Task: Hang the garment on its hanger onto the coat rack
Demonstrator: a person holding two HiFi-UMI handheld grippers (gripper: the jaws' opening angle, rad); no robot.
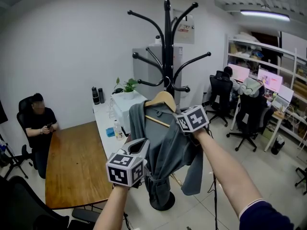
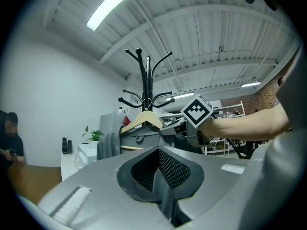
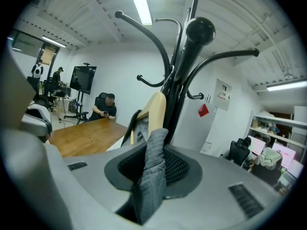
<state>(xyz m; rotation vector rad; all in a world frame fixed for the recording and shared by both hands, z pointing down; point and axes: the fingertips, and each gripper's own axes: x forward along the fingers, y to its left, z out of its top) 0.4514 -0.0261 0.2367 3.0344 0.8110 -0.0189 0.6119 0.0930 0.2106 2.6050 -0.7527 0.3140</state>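
**While two grippers pinch its cloth, the garment hangs by the rack**

Draped on its wooden hanger (image 1: 163, 99), the garment (image 1: 165, 143) hangs just before the coat rack (image 1: 167, 42) at twelve o'clock. Left gripper (image 1: 139, 148) at seven o'clock and right gripper (image 1: 191, 134) at two o'clock each clamp a fold, probably to steady it.

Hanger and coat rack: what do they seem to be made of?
The hanger looks like pale wood with a smooth, light tan surface. The coat rack is probably metal painted glossy black, judging by its thin curved arms, ball tips and slight sheen.
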